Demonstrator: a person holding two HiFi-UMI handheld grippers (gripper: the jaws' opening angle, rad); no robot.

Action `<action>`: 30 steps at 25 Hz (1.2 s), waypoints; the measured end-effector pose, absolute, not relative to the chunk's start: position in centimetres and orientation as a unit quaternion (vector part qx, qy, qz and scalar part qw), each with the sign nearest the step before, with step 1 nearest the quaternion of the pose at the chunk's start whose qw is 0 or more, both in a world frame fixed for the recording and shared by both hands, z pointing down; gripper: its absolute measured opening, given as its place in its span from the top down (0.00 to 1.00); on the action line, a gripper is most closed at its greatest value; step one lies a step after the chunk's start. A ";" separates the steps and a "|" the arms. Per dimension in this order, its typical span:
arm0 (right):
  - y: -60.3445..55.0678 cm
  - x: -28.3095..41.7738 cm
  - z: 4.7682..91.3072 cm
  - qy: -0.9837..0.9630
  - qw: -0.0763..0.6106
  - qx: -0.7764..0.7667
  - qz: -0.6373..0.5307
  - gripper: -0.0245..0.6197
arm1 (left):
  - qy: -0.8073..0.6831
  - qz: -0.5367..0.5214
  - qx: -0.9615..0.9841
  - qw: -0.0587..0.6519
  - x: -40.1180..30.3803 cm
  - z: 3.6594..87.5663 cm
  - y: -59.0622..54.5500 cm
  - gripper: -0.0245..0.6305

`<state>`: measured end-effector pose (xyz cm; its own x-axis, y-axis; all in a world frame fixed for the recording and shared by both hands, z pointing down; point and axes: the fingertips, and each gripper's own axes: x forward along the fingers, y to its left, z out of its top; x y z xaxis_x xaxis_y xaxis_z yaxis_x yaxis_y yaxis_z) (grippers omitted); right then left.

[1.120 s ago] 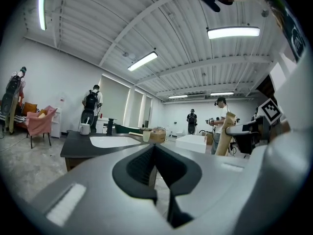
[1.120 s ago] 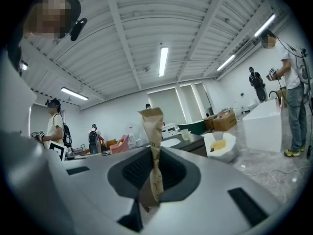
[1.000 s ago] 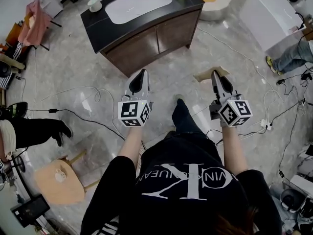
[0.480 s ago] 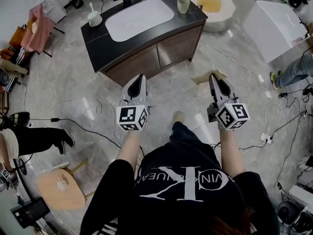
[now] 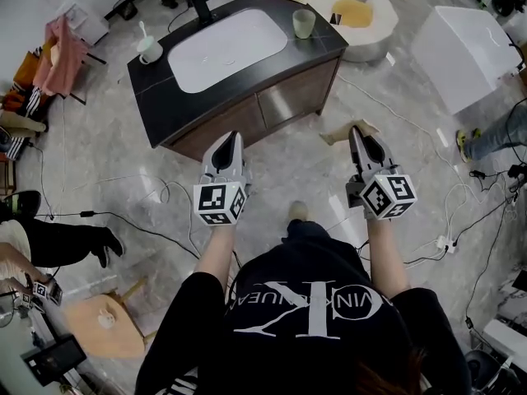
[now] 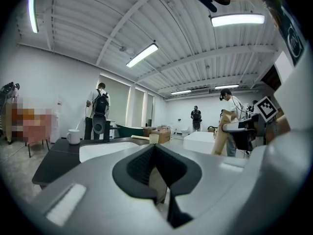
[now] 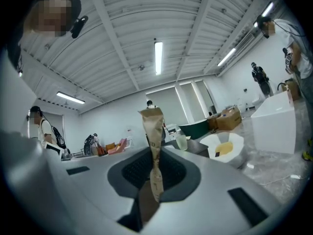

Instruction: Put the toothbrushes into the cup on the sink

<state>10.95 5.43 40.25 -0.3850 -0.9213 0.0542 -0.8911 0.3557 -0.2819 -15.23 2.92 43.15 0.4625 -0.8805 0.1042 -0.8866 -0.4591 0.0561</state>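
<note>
The dark-topped sink cabinet [image 5: 165, 89] stands ahead of me with a white basin [image 5: 226, 46]. A pale green cup [image 5: 304, 23] sits on its right end, and it also shows in the right gripper view [image 7: 181, 141]. A white mug [image 5: 150, 53] with a stick in it stands at the left end. My right gripper [image 5: 359, 130] is shut on a brown paper toothbrush packet [image 5: 336, 135], which stands upright between the jaws [image 7: 152, 131]. My left gripper [image 5: 234, 138] is shut, and nothing sticks out past its tips. Both grippers hover over the floor short of the cabinet front.
Cables [image 5: 140, 192] trail across the marble floor. A white box [image 5: 465, 44] stands at the right and a round white tub [image 5: 356, 6] behind the cabinet. A wooden stool [image 5: 99, 327] and a seated person's leg [image 5: 66, 237] are at the left.
I have stepped towards the sink, so more of the cabinet has come into view and it sits closer to both grippers. The right gripper still holds the packet.
</note>
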 end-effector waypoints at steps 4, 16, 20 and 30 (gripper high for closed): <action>3.0 12.0 40.3 0.823 0.062 -0.549 -0.134 0.90 | -0.517 0.036 0.854 0.049 -14.2 43.4 0.7 0.94; -2.2 14.1 40.3 0.828 0.074 -0.540 -0.134 0.90 | -0.516 0.038 0.855 0.039 -11.6 43.3 -4.2 0.94; -3.0 14.8 40.9 0.827 0.074 -0.539 -0.142 0.90 | -0.513 0.043 0.856 0.041 -11.0 43.5 -4.9 0.94; -6.6 15.0 42.2 0.825 0.085 -0.534 -0.165 0.90 | -0.500 0.065 0.862 0.041 -9.9 44.4 -7.9 0.94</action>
<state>14.96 -6.61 42.23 -0.4163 -0.9085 0.0357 -0.8527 0.3765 -0.3621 -9.93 -7.92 44.39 0.4907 -0.8578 0.1527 -0.8685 -0.4957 0.0063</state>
